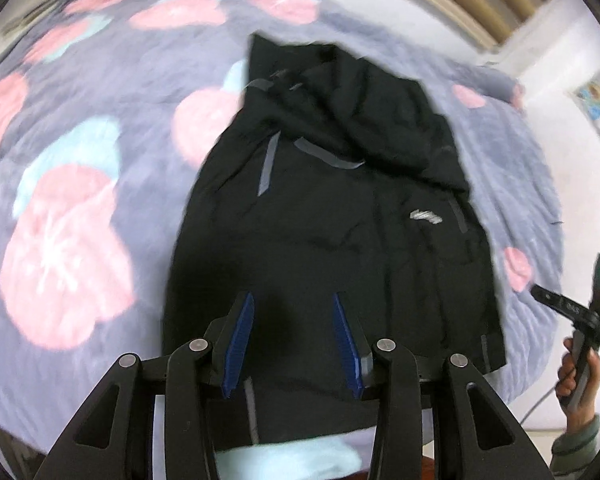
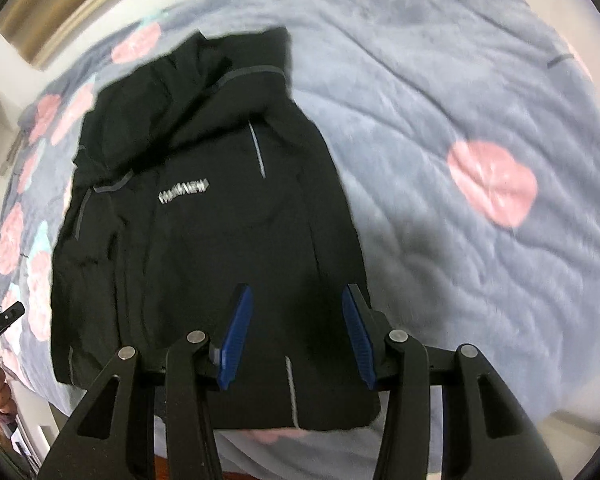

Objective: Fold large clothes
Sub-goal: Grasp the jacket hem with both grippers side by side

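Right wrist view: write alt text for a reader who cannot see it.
A black jacket with a silver chest logo lies partly folded on a grey-blue bedspread patterned with pink blotches. The right claw, blue-padded, is open and empty over the jacket's near hem.

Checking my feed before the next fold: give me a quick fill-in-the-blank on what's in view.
The jacket lying on the bed is ____ in colour.
Both grippers, left and right, have their jaws ____.
The blanket carries ____ blotches on grey.

Missing: black; open; pink
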Demonstrator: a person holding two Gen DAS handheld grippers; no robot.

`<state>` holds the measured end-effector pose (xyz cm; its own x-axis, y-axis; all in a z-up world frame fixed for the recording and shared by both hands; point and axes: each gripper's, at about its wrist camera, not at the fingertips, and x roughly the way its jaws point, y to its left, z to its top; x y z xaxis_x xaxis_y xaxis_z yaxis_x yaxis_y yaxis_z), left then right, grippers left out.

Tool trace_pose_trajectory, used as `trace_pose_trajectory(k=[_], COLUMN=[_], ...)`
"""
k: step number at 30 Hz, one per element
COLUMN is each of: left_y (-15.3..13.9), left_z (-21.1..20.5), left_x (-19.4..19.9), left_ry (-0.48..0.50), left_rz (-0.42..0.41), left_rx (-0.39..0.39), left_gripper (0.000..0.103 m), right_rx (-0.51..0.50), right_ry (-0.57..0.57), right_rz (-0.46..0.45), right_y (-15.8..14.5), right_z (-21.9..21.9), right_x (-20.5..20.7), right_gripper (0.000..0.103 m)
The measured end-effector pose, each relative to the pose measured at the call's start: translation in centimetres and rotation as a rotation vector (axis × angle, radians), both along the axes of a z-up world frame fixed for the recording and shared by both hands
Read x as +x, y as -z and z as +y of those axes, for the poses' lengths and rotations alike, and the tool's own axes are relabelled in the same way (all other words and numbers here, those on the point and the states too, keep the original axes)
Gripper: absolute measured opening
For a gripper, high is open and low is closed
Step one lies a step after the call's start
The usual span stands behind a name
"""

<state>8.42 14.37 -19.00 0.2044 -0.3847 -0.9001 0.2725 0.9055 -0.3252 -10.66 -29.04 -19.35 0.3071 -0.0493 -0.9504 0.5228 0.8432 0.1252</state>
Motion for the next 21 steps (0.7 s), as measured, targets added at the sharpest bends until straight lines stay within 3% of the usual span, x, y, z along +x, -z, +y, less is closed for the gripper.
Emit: trace_pose_trajectory(k=[3, 8, 13, 17, 21], left_y=[2.2, 6.5, 9.0, 10.8, 12.4], left_z=[2.3, 7.2, 8.3, 8.5, 8.7], left_x=[-0.5, -1.4, -2.2, -2.4, -2.5], left_ry=[-0.075, -0.202, -0.190, -0.185, -0.188], left_rz=[0.073, 0.210, 0.259, 0.315, 0.388], left_rx=[0.010, -0.051, -0.031, -0.093, -0.132], left_gripper=[0.046, 0.046, 0.046, 0.056, 0.057], right_rx=[0.028, 0.075, 0.086, 0.139, 0.240], right_ry=[0.021, 0.069, 0.114, 0.141, 0.132], right_rz=[0.033, 0.078, 0.112, 0.111, 0.103], right_y=[1.7, 4.4, 6.7, 8.4, 10.4], right_z=[-0.1, -1.1, -2.4, -3.4, -3.3], right_x=[-1.2, -3.2, -4.8, -5.5, -5.8], right_gripper=[0.049, 0.049, 0.049, 0.049, 0.049])
